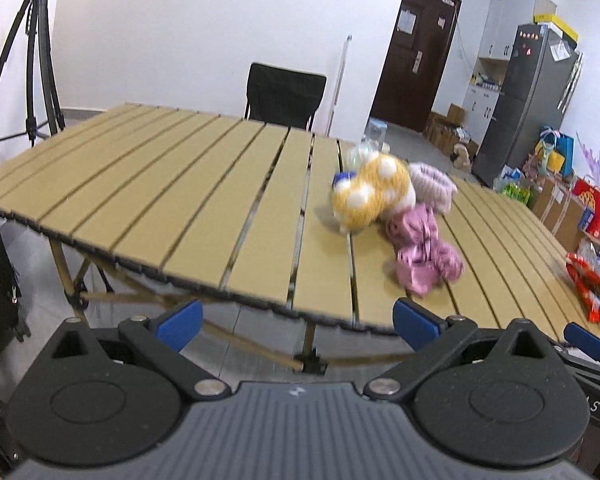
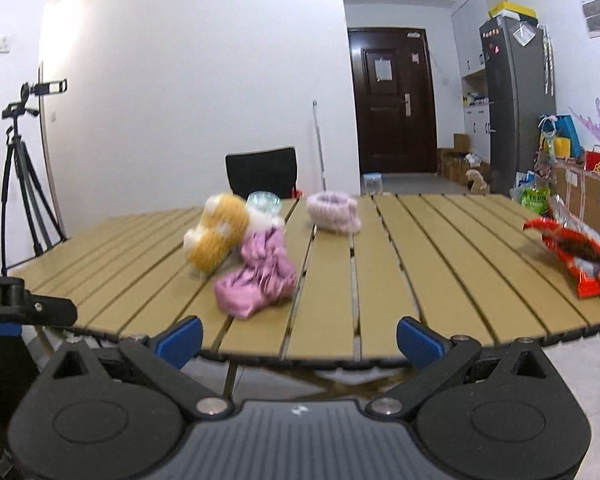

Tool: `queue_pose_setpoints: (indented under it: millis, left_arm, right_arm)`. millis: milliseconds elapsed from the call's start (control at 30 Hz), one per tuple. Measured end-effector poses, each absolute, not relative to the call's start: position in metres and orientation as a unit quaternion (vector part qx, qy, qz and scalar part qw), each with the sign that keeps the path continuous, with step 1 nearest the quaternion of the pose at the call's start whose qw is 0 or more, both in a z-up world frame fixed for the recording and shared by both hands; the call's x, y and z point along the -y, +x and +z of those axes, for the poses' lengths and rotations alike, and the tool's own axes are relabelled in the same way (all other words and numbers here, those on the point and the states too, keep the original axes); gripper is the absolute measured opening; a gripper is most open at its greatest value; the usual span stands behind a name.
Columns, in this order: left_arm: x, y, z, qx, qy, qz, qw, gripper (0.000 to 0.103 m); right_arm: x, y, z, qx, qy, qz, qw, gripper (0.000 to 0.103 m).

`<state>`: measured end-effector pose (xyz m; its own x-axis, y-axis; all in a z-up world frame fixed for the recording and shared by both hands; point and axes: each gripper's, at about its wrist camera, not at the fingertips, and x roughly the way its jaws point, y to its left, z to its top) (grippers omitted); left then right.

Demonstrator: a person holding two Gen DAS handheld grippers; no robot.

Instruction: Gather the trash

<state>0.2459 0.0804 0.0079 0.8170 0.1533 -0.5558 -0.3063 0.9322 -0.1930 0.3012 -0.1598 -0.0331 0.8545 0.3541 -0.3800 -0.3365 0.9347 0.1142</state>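
Observation:
A red snack wrapper point(image 2: 576, 256) lies open on the right side of the slatted table point(image 2: 380, 264); the left wrist view shows the wrapper point(image 1: 590, 286) at the table's right edge. A crumpled pink wrapper point(image 2: 260, 280) point(image 1: 424, 256) sits near the middle, beside a yellow plush with white spots point(image 2: 216, 236) point(image 1: 370, 194), a clear plastic bottle point(image 2: 263, 203) and a pale pink fluffy band point(image 2: 334, 212) point(image 1: 432, 184). My left gripper point(image 1: 298, 322) is open, short of the table's front edge. My right gripper point(image 2: 300, 338) is open too, at the front edge, holding nothing.
A black chair point(image 2: 262, 172) stands behind the table. A tripod point(image 2: 20, 184) is at the left wall. A grey fridge point(image 2: 516, 108), boxes and bags point(image 2: 596, 184) crowd the right side, with a dark door point(image 2: 392, 100) beyond.

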Motion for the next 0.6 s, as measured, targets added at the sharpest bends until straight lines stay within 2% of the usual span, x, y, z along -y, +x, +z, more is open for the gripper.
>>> queue_pose_setpoints:
  millis: [400, 600]
  left_arm:
    - [-0.092, 0.288, 0.023, -0.266, -0.132, 0.136, 0.945, 0.103]
    - [-0.104, 0.305, 0.015, -0.278, -0.137, 0.142, 0.94, 0.103]
  right_arm:
    - [0.152, 0.344, -0.021, -0.162, 0.03, 0.162, 0.973, 0.103]
    - [0.14, 0.373, -0.035, -0.174, 0.027, 0.16, 0.971, 0.103]
